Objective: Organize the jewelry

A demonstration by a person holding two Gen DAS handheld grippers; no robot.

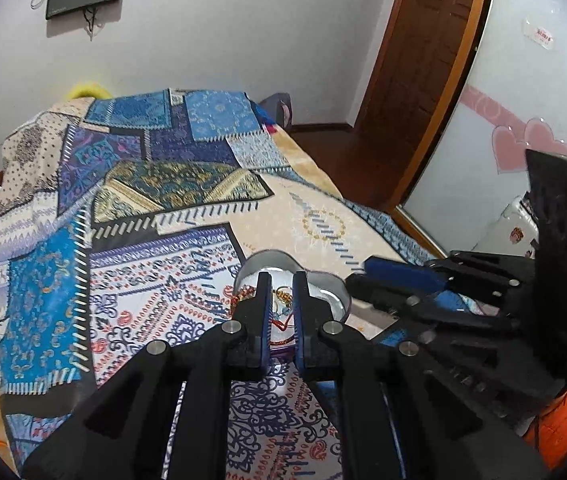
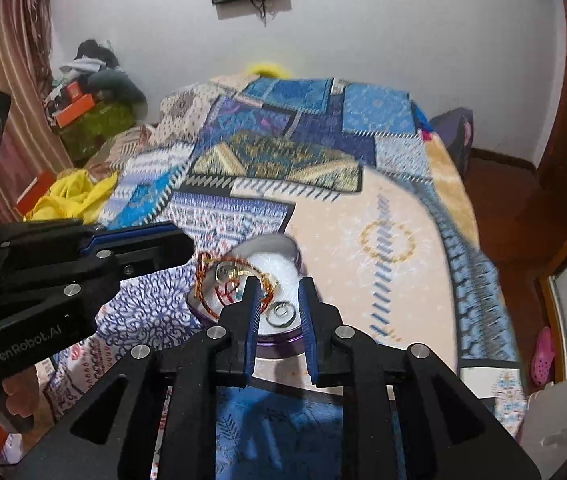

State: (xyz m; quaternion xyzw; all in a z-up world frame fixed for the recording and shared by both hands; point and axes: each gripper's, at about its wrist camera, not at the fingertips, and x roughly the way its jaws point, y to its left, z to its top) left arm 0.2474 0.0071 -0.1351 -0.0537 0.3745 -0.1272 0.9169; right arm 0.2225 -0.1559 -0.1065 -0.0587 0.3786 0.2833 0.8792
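Note:
A small silver box [image 1: 335, 292] with a white lining and a purple base [image 2: 279, 340] sits on the patterned bedspread [image 1: 155, 280]. Inside lie a red-and-gold bead bracelet [image 2: 203, 284], red thread and silver rings [image 2: 281, 314]. My left gripper [image 1: 281, 280] hangs just above the box's left part, jaws a narrow gap apart with the jewelry seen through the gap. My right gripper [image 2: 278, 282] hovers over the box's right part, jaws slightly apart above the rings, nothing pressed between the pads. Each gripper shows in the other's view, the right [image 1: 357, 272] and the left [image 2: 179, 240].
The bedspread covers a bed that runs back to a white wall. A yellow cloth [image 2: 71, 196] and stacked boxes [image 2: 91, 120] lie to the left. A wooden door [image 1: 415, 80] and floor are to the right, with a pink slipper [image 2: 543, 356] on the floor.

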